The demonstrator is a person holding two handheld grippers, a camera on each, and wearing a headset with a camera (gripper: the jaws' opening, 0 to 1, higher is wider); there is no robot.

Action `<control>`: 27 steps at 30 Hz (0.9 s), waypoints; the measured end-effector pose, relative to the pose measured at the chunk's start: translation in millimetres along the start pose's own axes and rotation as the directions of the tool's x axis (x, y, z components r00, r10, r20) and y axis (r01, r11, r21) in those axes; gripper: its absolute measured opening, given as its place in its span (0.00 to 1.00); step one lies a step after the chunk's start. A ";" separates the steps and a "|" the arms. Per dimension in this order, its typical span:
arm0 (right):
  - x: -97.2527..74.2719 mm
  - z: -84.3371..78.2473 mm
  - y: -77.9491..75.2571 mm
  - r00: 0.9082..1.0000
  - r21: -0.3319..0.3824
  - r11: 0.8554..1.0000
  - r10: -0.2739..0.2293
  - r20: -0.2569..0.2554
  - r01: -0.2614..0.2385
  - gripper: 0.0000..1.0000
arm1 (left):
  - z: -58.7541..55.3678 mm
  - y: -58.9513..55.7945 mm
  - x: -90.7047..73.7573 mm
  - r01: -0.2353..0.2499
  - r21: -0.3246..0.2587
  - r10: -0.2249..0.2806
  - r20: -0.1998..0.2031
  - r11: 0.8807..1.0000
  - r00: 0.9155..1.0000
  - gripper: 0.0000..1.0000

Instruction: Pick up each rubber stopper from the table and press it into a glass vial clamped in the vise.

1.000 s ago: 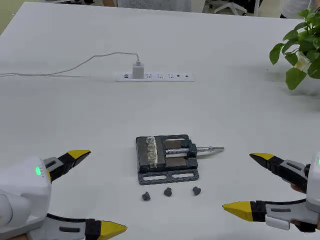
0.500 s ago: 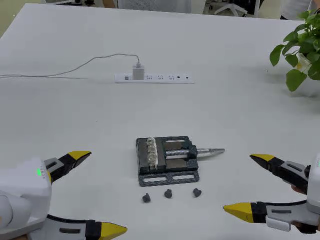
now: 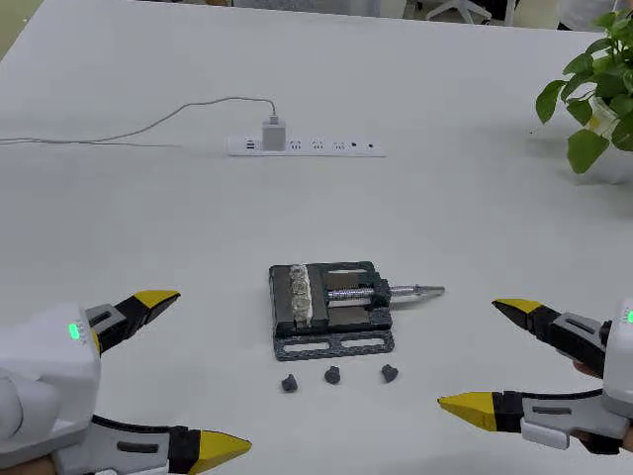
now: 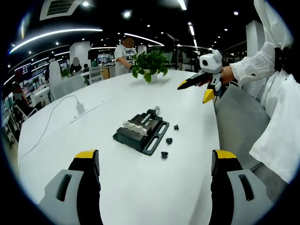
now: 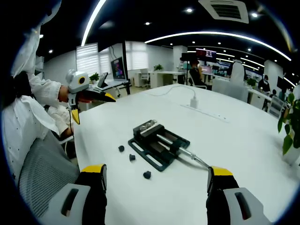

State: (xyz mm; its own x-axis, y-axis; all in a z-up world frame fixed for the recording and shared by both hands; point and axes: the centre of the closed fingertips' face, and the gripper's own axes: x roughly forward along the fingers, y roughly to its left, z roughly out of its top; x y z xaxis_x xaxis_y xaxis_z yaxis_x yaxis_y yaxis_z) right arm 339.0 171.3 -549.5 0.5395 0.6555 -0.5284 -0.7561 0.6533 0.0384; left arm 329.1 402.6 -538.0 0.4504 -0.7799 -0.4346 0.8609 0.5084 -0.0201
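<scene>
Flanking the vise (image 3: 331, 312) on the worktop (image 3: 475, 198), left tool (image 3: 203, 370) and right tool (image 3: 477, 353) gape wide, holding nothing. Three stoppers (image 3: 332, 375) lie just beside the vise; the head view shows its clamped vials (image 3: 299, 294) from above, seemingly unstoppered.

The left gripper (image 3: 193, 374) and right gripper (image 3: 487, 354) hover low at opposite sides, each with jaws spread wide and holding nothing, yellow tips angled forward and inward toward each other.
</scene>
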 end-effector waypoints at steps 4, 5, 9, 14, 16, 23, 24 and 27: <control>0.6 0.9 -1.0 1.000 0.001 1.000 -0.012 0.008 0.012 0.85 | -0.1 -0.3 0.8 0.001 -0.002 -0.001 0.001 1.000 1.000 0.99; 1.2 1.1 -0.8 1.000 0.003 1.000 -0.014 0.008 0.014 0.85 | -0.1 -0.3 1.1 0.002 -0.003 -0.002 0.001 1.000 1.000 0.99; 3.2 0.1 -0.4 1.000 0.009 1.000 -0.020 0.004 0.020 0.83 | 0.0 -0.3 2.0 0.006 -0.003 -0.006 0.001 1.000 1.000 0.99; 6.5 -1.4 1.2 0.999 0.017 0.999 -0.033 0.006 0.033 0.79 | 0.3 -0.1 3.2 0.008 -0.004 -0.008 0.001 1.000 1.000 0.99; 7.8 -2.0 1.1 0.999 0.021 0.999 -0.041 0.007 0.041 0.78 | 0.5 -0.5 3.8 0.011 -0.006 -0.011 0.001 1.000 1.000 0.99; 12.1 -3.5 -1.4 0.997 0.048 0.996 -0.080 0.007 0.079 0.71 | 1.3 0.5 5.6 0.014 -0.008 -0.014 0.004 1.000 1.000 0.99; 12.8 -3.3 -1.1 0.996 0.049 0.995 -0.085 0.008 0.084 0.70 | 1.2 0.6 5.8 0.015 -0.007 -0.015 0.003 1.000 1.000 0.99; 15.5 -4.4 -0.8 0.995 0.057 0.993 -0.102 0.004 0.102 0.67 | 1.0 1.1 6.4 0.018 -0.007 -0.018 0.003 1.000 1.000 0.99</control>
State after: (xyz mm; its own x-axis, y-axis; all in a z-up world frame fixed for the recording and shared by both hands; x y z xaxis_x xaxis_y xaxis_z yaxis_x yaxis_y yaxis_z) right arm 346.3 179.3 -561.4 0.6156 0.5868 -0.5261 -0.6750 0.7371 0.0324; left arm 333.2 397.8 -539.9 0.4354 -0.7899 -0.4318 0.8672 0.4968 -0.0343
